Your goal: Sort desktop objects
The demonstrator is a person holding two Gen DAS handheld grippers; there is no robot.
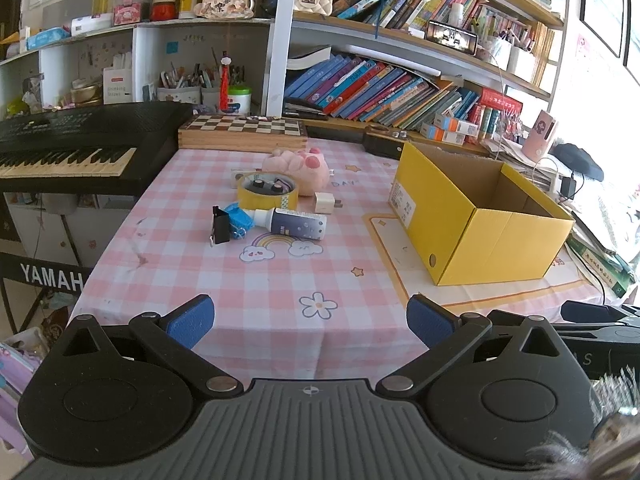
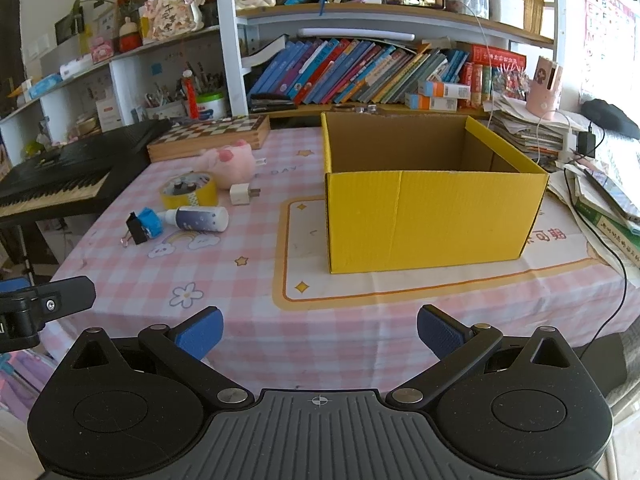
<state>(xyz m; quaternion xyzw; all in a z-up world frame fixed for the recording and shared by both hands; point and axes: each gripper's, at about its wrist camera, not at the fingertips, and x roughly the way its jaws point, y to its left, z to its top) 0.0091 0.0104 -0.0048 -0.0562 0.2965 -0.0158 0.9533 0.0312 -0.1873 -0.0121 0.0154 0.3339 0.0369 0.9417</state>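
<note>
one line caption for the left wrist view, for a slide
Open left gripper faces a pink checked table with tape roll, small bottle, plush toy and empty yellow box.

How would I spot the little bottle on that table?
Start at the yellow box, then look left to the cluster on the pink checked tablecloth. The bottle lies on its side before the tape roll: purple label, white cap touching something blue.

Matt corrugated cardboard box (image 2: pixel 432 216) — checked cloth tablecloth (image 2: pixel 248 292).
</note>
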